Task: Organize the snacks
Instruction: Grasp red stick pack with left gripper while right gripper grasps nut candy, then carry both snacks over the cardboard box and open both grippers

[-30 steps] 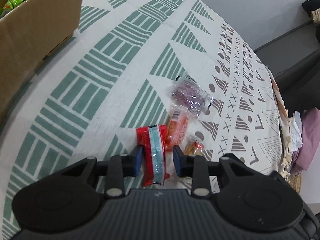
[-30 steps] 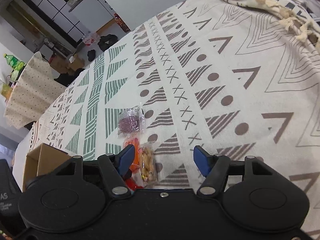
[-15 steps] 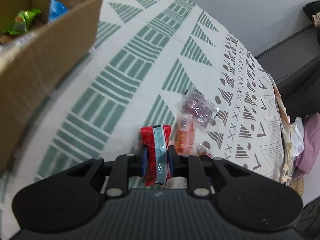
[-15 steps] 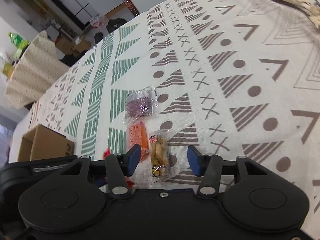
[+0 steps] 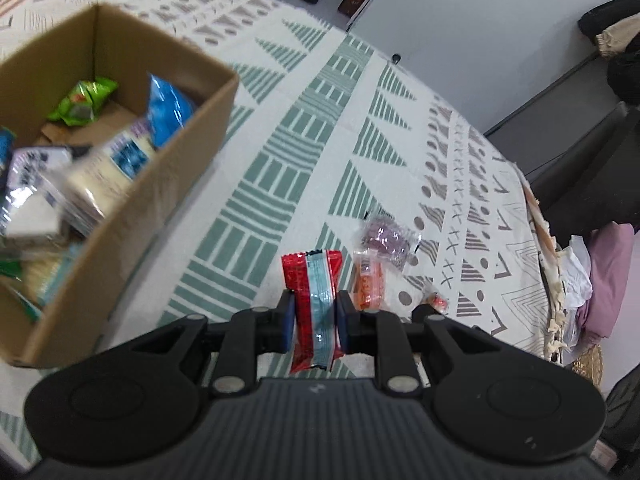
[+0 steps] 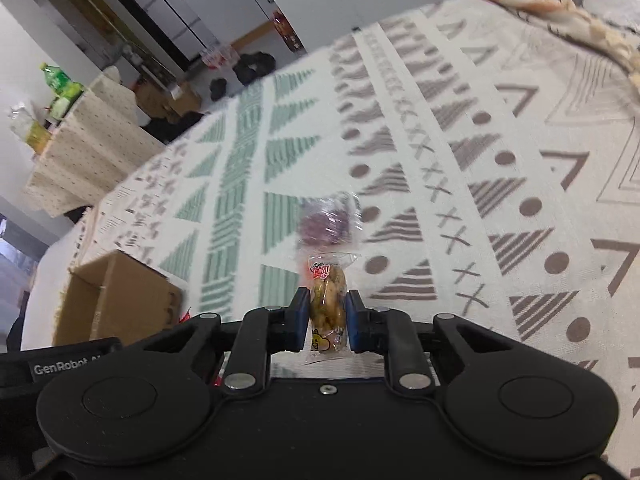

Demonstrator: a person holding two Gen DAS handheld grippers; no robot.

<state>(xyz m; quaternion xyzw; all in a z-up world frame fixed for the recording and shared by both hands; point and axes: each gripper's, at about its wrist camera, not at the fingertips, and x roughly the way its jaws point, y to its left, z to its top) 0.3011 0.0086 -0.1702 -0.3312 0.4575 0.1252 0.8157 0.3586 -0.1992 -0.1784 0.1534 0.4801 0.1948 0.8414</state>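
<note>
My left gripper [image 5: 315,312] is shut on a red and blue snack packet [image 5: 314,300], held above the patterned cloth. A cardboard box [image 5: 188,148] with several snack packets inside stands to its left. An orange packet [image 5: 368,286] and a purple packet [image 5: 386,240] lie on the cloth just right of the gripper. My right gripper [image 6: 328,314] is shut on a clear packet of brownish snack [image 6: 328,296], lifted off the cloth. The purple packet [image 6: 328,224] lies beyond it. The box [image 6: 116,300] shows at the left.
The patterned cloth [image 5: 320,120] covers the whole surface. A second small table with bottles [image 6: 80,148] stands far left in the right wrist view. Dark furniture and pink fabric [image 5: 608,264] lie past the cloth's right edge.
My left gripper shut on the red and blue packet, lifted it and swung toward the box. My right gripper moved over the brownish snack, shut on it and raised it.
</note>
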